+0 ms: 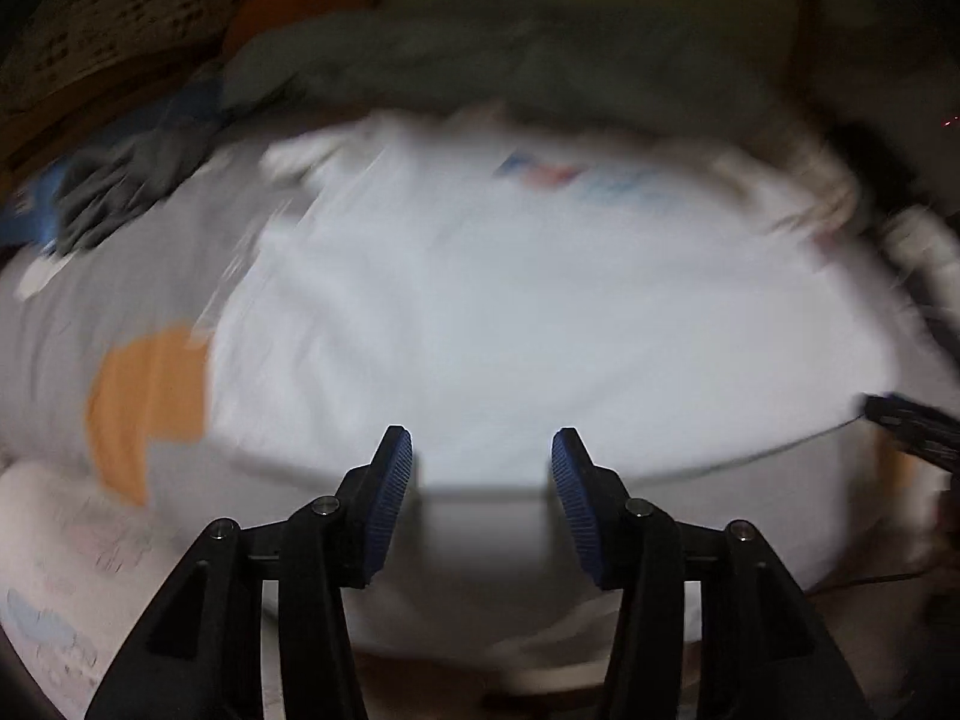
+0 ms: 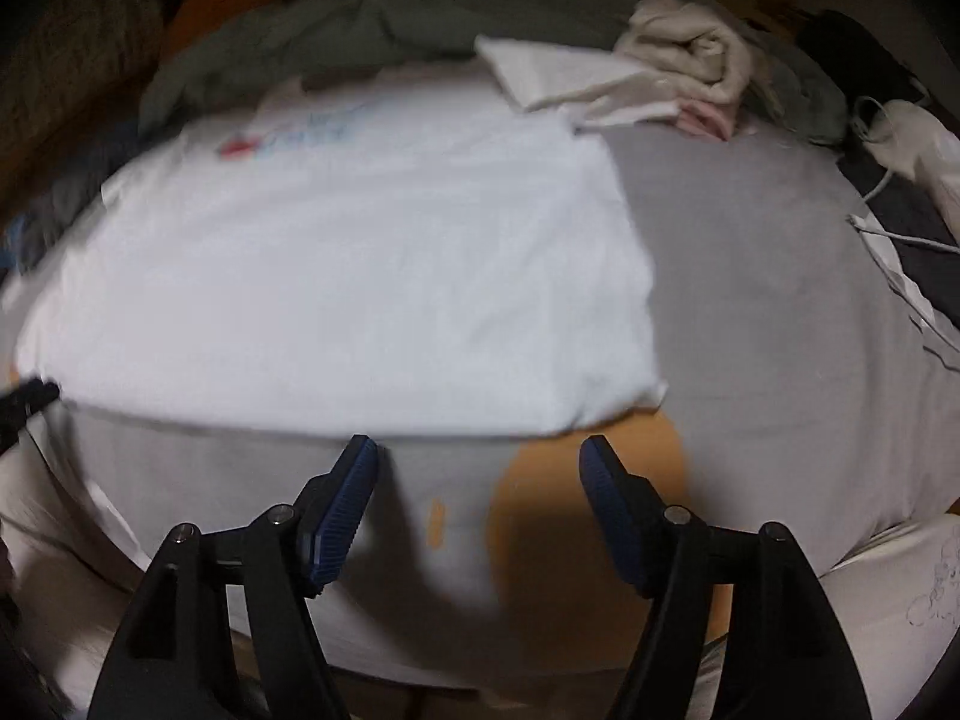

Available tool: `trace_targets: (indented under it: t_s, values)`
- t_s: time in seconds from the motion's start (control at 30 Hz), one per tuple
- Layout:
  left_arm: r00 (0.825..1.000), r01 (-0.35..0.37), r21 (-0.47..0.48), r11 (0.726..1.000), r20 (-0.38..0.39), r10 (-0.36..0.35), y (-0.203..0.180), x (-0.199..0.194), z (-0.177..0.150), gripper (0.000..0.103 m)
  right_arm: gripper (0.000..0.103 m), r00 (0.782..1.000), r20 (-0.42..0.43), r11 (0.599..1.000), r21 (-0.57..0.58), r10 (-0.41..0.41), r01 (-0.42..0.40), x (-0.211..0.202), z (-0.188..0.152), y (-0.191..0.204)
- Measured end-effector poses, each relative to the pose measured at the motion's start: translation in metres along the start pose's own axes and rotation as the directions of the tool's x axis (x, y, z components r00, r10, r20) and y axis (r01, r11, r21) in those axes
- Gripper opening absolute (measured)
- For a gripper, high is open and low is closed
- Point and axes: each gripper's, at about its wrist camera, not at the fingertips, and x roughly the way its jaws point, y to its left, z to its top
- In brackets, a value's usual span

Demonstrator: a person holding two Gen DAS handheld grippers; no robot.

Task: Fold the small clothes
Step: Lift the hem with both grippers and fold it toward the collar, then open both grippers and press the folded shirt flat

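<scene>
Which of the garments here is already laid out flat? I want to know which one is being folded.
The white shirt with the printed logo, spread flat; the cream garment behind sits bunched in a heap.

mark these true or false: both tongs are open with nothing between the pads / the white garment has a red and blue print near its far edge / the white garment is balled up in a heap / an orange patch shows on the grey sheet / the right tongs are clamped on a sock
1. Both tongs are open and empty. True: the left tongs and the right tongs hold nothing between their pads.
2. The white garment has a red and blue print near its far edge. True.
3. The white garment is balled up in a heap. False: it lies spread flat on the grey sheet.
4. An orange patch shows on the grey sheet. True.
5. The right tongs are clamped on a sock. False: they are open, short of the garment's near edge.
</scene>
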Motion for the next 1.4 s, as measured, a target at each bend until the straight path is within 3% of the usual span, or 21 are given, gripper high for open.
trace_targets:
  t_s: [0.07, 0.17, 0.27, 0.33, 0.4, 0.47, 0.53, 0.73, 0.87, 0.97, 1.03, 1.17, 1.4]
  values:
    - [0.995, 0.072, 0.004, 0.997, 0.076, -0.072, -0.016, -0.008, 0.022, 0.048, 0.071, 0.993, 0.094, 0.996, 0.035, 0.074, -0.077, -0.014, 0.018, 0.009]
    - [0.995, 0.07, 0.0, 0.998, 0.065, -0.069, -0.033, 0.013, 0.053, 0.035, 0.071, 0.979, 0.145, 0.988, 0.04, 0.141, -0.148, -0.012, 0.049, 0.033]
    - [0.999, 0.041, -0.004, 0.999, 0.024, -0.041, -0.045, 0.058, 0.074, 0.036, 0.071, 0.988, 0.075, 0.99, 0.035, 0.137, -0.14, 0.022, 0.078, 0.059]
    - [0.999, -0.021, -0.009, 1.0, -0.029, 0.02, -0.051, 0.095, 0.084, 0.034, 0.071, 0.991, 0.008, 0.99, 0.054, 0.13, -0.13, 0.051, 0.092, 0.067]
    - [0.997, -0.012, -0.034, 0.999, -0.077, 0.009, -0.048, 0.116, 0.083, 0.033, 0.071, 0.992, -0.069, 0.994, 0.047, 0.104, -0.101, 0.082, 0.096, 0.071]
    - [0.996, -0.011, -0.034, 0.999, -0.086, 0.008, -0.047, 0.125, 0.074, 0.034, 0.071, 0.993, -0.087, 0.997, -0.008, 0.081, -0.082, 0.093, 0.084, 0.077]
    - [0.999, -0.029, 0.014, 0.999, -0.043, 0.03, -0.048, 0.121, 0.066, 0.035, 0.071, 0.998, -0.047, 0.994, -0.09, 0.052, -0.056, 0.09, 0.073, 0.081]
    - [0.999, -0.035, 0.034, 0.999, 0.033, 0.034, -0.046, 0.11, 0.045, 0.035, 0.073, 0.999, 0.014, 0.993, -0.116, 0.041, -0.039, 0.081, 0.053, 0.074]
    - [0.991, -0.102, 0.089, 0.991, 0.096, 0.093, -0.057, 0.1, 0.027, 0.038, 0.076, 0.998, 0.059, 0.988, -0.153, 0.002, 0.008, 0.072, 0.038, 0.078]
    - [0.983, -0.14, 0.083, 0.987, 0.134, 0.128, -0.061, 0.09, 0.012, 0.043, 0.077, 0.994, 0.106, 0.989, -0.15, -0.003, 0.019, 0.058, 0.021, 0.073]
    - [0.977, -0.146, 0.046, 0.988, 0.163, 0.137, -0.062, 0.08, -0.002, 0.057, 0.078, 0.99, 0.137, 0.991, -0.131, -0.019, 0.037, 0.051, 0.009, 0.072]
    - [0.97, -0.168, 0.067, 0.984, 0.19, 0.152, -0.065, 0.07, -0.021, 0.059, 0.082, 0.986, 0.163, 0.994, -0.098, -0.026, 0.042, 0.043, -0.011, 0.068]
    - [0.977, -0.112, 0.039, 0.993, 0.186, 0.103, -0.06, 0.071, -0.019, 0.076, 0.084, 0.982, 0.187, 0.996, -0.084, -0.02, 0.037, 0.036, -0.019, 0.064]
